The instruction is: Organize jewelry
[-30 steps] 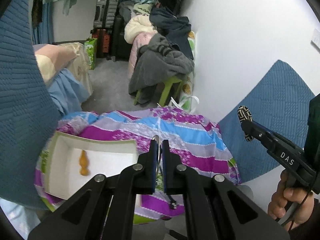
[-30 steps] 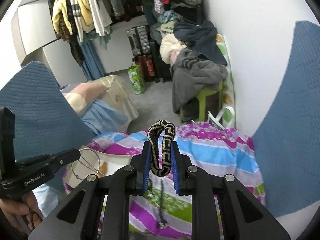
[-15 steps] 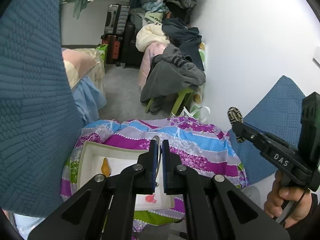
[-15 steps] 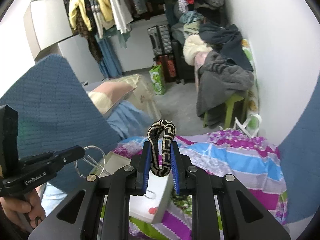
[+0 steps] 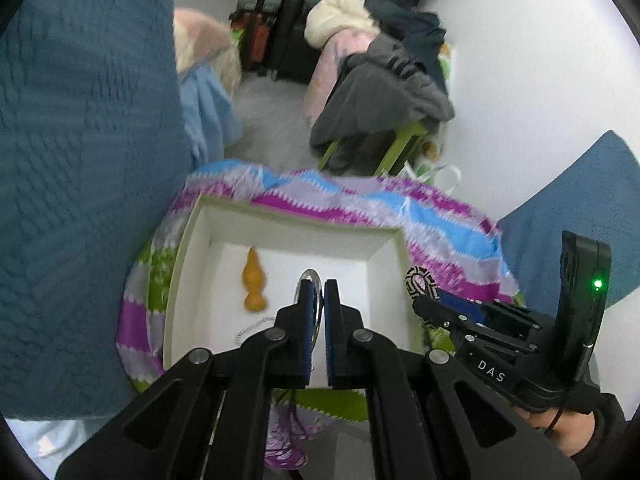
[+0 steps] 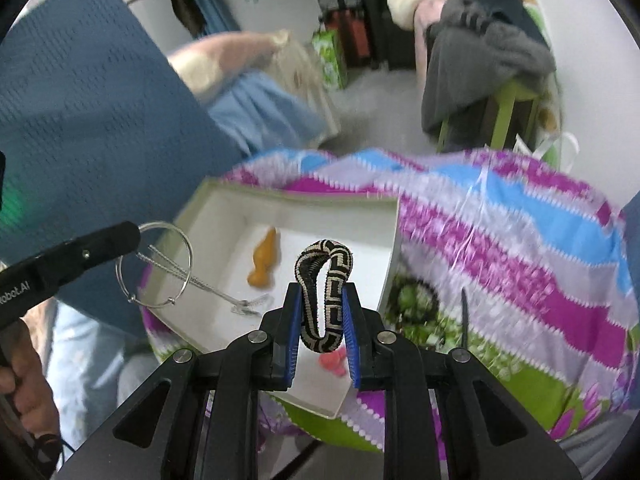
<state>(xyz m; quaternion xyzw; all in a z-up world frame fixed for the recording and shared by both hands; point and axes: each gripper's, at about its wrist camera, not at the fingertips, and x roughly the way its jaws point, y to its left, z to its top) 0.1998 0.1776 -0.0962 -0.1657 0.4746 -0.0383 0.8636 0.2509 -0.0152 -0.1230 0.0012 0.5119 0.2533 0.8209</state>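
Observation:
A white open box (image 5: 188, 264) lies on a striped purple, blue and green cloth (image 5: 440, 216). An orange pendant (image 5: 254, 282) lies inside it, and a red piece (image 6: 334, 362) near its front. My left gripper (image 5: 319, 292) is shut on a thin silver bangle (image 6: 160, 264) with a chain hanging into the box (image 6: 360, 224). My right gripper (image 6: 323, 308) is shut on a black-and-cream woven bracelet (image 6: 324, 280), over the box's right part. The bracelet also shows in the left wrist view (image 5: 420, 286).
Dark cord jewelry (image 6: 420, 304) lies on the cloth (image 6: 520, 248) right of the box. Blue quilted fabric (image 5: 80, 160) rises at the left. A green stool piled with clothes (image 5: 384, 92) stands behind, beside a white wall (image 5: 540, 60).
Both grippers have tilted down and moved over the white box, still holding the bangle and the bracelet. The bangle's chain now hangs into the box.

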